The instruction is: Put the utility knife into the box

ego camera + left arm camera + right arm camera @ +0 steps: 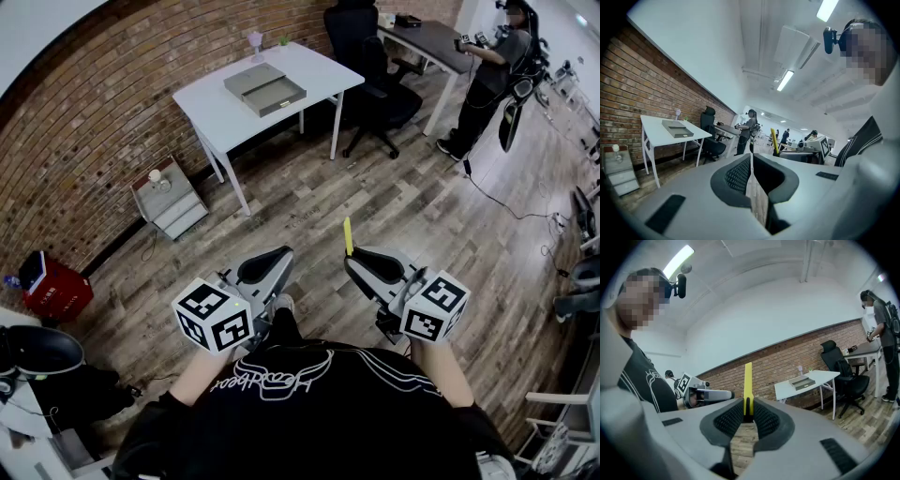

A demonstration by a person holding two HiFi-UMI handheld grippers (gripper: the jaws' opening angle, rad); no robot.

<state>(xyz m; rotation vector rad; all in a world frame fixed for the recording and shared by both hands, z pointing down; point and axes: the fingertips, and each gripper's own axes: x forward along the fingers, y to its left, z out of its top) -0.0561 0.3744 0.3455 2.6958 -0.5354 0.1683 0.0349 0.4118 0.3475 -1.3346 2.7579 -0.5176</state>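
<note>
The room has a red brick wall (94, 122) and a wood plank floor (394, 216). A white tabletop (220, 112) stands by the wall, and a flat grey box (265, 88) lies on it. A black office chair (370, 66) is near it, and a person (487, 80) stands at a dark desk (427, 37). The utility knife (348, 236) is thin and yellow. The right tongs (354, 264) squeeze its near end, so it sticks out past their tips, well apart from the box. The left tongs (279, 258) are closed with nothing in them.
</note>
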